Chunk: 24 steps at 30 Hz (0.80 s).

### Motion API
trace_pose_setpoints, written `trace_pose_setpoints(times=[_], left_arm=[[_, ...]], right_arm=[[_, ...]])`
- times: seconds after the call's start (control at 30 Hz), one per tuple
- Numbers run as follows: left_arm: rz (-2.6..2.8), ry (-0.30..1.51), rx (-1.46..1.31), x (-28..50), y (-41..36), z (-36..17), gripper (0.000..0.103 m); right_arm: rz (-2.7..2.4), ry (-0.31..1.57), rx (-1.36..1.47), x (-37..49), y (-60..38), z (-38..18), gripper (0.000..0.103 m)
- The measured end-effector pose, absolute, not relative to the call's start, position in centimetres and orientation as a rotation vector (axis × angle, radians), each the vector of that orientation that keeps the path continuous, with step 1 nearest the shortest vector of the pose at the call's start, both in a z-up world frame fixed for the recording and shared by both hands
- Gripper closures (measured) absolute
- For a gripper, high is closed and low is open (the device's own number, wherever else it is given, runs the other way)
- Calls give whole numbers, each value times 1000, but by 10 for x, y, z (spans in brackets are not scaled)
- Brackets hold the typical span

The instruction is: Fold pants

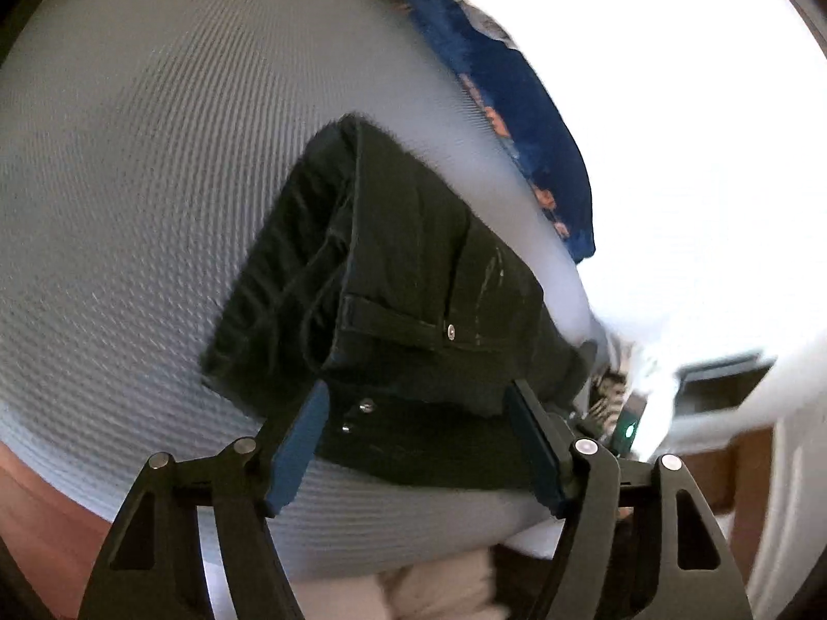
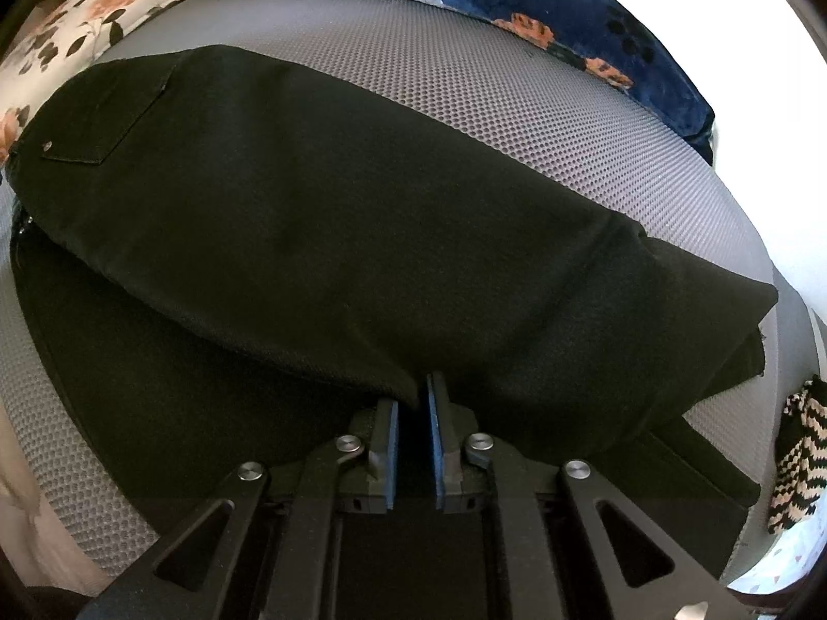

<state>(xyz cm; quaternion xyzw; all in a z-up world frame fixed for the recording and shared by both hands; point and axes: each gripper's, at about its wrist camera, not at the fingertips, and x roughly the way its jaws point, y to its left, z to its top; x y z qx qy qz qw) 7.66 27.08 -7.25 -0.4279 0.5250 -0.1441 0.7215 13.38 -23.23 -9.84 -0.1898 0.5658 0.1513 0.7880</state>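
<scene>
The grey mat [image 2: 517,119] bears the black pants [image 2: 320,217], one leg laid over the other lengthwise. Cross folds seemingly remain. The left gripper [image 1: 418,444] stands released, jaws wide at the waistband. The right gripper [image 2: 412,403] pinches a fabric edge mid-leg.

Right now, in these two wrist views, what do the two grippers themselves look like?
Both look alike. The left gripper and right gripper have black linkage arms with triangular cut-outs, round silver pivot pins and flat blue pads on the fingers. No cables, markings or sleeves are visible.
</scene>
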Motion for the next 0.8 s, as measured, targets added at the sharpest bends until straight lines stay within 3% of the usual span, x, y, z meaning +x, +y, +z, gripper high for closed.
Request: trace_pose_setpoints(times=[0.2, 0.27, 0.33, 0.37, 0.57, 0.8], left_arm=[[-197, 1176, -1034, 92, 266, -96, 37], [-184, 1173, -1052, 99, 266, -100, 53], [-179, 1189, -1020, 107, 263, -99, 78], [-173, 1186, -988, 110, 262, -94, 83], [-241, 1202, -734, 130, 254, -58, 85], [-304, 1308, -508, 129, 246, -75, 85]], right_arm=[[321, 1211, -400, 132, -231, -98, 93], [311, 1215, -394, 133, -231, -97, 93], [300, 1218, -386, 133, -231, -97, 93], [295, 1217, -379, 133, -231, -96, 93], [304, 1189, -359, 114, -230, -67, 97], [354, 1238, -368, 66, -215, -58, 97]])
